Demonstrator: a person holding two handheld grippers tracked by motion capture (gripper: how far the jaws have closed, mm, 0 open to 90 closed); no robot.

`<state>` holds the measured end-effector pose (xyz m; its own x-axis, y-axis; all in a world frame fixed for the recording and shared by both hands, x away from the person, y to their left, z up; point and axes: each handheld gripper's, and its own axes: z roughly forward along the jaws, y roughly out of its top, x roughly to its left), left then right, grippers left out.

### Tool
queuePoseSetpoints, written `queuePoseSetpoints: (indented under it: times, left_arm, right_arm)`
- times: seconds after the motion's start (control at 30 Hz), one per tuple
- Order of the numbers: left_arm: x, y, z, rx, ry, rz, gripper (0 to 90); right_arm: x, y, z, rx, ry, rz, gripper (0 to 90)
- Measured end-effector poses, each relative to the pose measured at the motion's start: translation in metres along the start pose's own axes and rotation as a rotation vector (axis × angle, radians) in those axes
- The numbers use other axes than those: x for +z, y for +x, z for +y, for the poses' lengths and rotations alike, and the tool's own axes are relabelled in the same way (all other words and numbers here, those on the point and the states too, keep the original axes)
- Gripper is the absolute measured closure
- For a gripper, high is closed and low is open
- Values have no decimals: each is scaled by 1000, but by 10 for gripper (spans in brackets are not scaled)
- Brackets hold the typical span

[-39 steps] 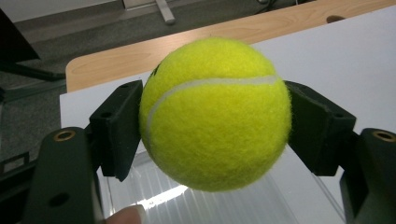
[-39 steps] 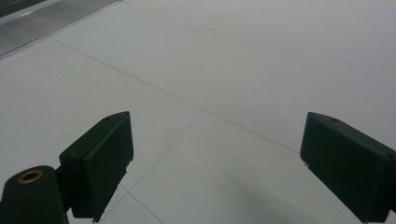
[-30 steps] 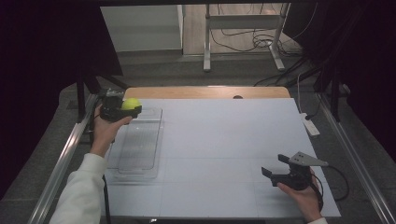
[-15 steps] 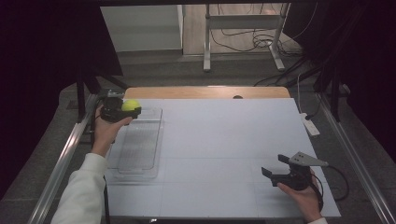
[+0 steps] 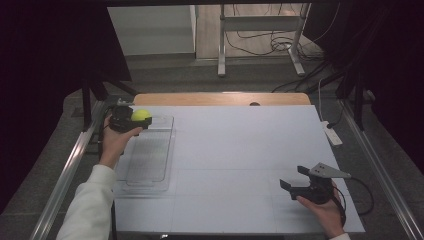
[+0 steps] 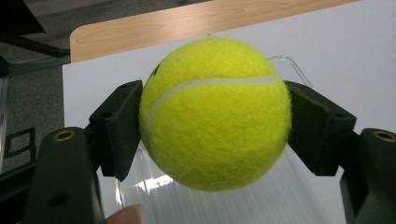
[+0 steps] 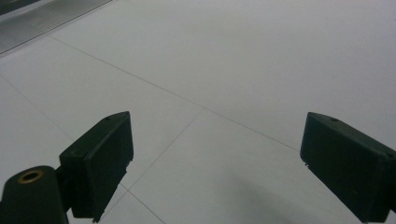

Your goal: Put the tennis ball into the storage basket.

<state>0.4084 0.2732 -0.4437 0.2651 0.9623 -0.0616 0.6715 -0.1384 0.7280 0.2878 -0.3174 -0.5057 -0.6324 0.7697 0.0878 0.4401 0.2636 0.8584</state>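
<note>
A yellow tennis ball (image 5: 141, 115) (image 6: 215, 113) is clamped between the black jaws of my left gripper (image 5: 136, 120) (image 6: 212, 126), which is shut on it. The ball hangs over the far end of a clear plastic tray (image 5: 150, 160) at the table's left side; the tray's ribbed floor (image 6: 280, 196) shows just below the ball. At the near right of the table my right gripper (image 5: 295, 179) (image 7: 215, 158) rests in a hand, open, with only bare white tabletop between its jaws.
The white tabletop (image 5: 240, 150) stretches between the two hands. A wooden strip (image 5: 220, 98) runs along its far edge. A small white block (image 5: 332, 135) lies at the right edge. Metal rails (image 5: 70, 170) flank the table.
</note>
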Motion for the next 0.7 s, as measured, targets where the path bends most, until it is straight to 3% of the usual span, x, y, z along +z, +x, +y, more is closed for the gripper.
queuePoseSetpoints:
  times: [0.7]
  left_arm:
    - [13,-2,-6,10,45,6,263]
  right_arm:
    - [0,-1,0,-1,1,0,95]
